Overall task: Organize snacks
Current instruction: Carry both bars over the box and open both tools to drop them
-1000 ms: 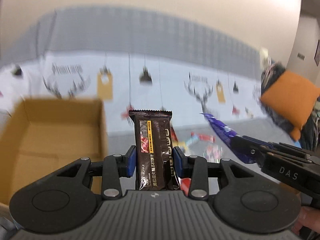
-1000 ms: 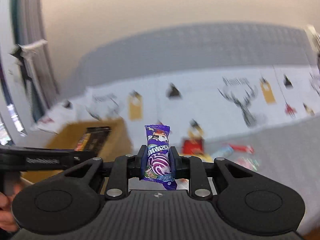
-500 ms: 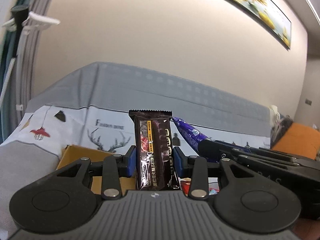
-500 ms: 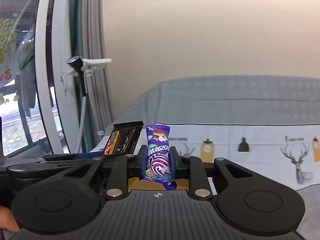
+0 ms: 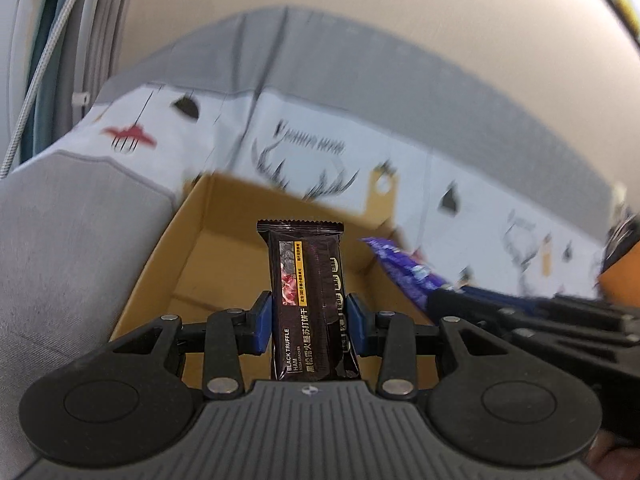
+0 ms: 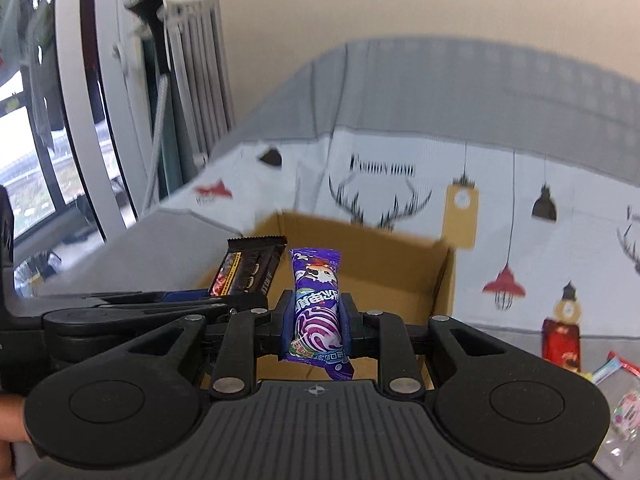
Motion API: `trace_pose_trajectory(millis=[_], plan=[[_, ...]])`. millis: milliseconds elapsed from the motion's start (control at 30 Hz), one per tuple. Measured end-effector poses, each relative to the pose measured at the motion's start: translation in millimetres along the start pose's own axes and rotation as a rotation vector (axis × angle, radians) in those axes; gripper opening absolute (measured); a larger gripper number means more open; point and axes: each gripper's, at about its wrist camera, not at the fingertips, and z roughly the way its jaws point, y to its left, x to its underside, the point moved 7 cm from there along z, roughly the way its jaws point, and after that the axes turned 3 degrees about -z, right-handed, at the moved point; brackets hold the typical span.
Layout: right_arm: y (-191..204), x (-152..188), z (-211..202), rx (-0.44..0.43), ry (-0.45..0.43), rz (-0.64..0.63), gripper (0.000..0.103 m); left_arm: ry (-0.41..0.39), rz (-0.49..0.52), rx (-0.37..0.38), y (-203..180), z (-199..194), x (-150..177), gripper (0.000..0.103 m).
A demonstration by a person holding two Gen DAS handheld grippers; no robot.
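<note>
I hold one snack in each claw, and both hang above the open cardboard box (image 5: 224, 248) that sits on the grey bed (image 5: 72, 248).

1. Left claw (image 5: 307, 326). It is clamped on the dark cracker bar (image 5: 308, 300), pads against the two long edges of the wrapper at about mid-length. The bar stands upright between the pads, its top seal clear above them. I judge it light and fairly stiff: the wrapper keeps a flat rectangular shape, which suggests a rigid biscuit inside. That biscuit is likely brittle, so I would not tighten further. The glossy film looks slippery; the edge grip is the right place, since the crimped end seals would only fold.

2. Right claw (image 6: 316, 324). It is closed narrowly on the purple candy packet (image 6: 318, 304), pads on its sides at mid-body. This packet is slimmer and looks softer; its lower tail bends off to one side below the pads. I judge it very light and pliable, so it may swing or slide in the grip. Hold stays on the filled middle, never on the loose tail.

3. Remaining stock. At the far right of the right wrist view, further wrapped snacks (image 6: 562, 340) lie on the bed, well apart from the box.
</note>
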Motion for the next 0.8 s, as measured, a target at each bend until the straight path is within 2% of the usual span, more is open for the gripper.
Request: trace_pose_trajectory(millis=[67, 200, 367, 600, 733, 800], plan=[[-2, 10, 15, 0.006, 0.035, 0.012, 0.024, 0.047, 0.01, -0.025, 12, 17, 10, 0.043], [-1, 28, 45, 0.014, 0.102, 0.028, 0.024, 0.138, -0.012, 0.002, 30, 40, 28, 0.043], [3, 48, 76, 0.018, 0.18, 0.042, 0.024, 0.201, -0.006, -0.033, 44, 54, 43, 0.042], [14, 71, 103, 0.023, 0.282, 0.021, 0.024, 0.248, -0.014, -0.073, 57, 69, 53, 0.043], [18, 74, 103, 0.002, 0.286, 0.025, 0.025, 0.237, -0.02, -0.089, 59, 68, 51, 0.043], [18, 71, 99, -0.038, 0.262, 0.055, 0.026, 0.205, -0.037, -0.129, 61, 60, 45, 0.059]])
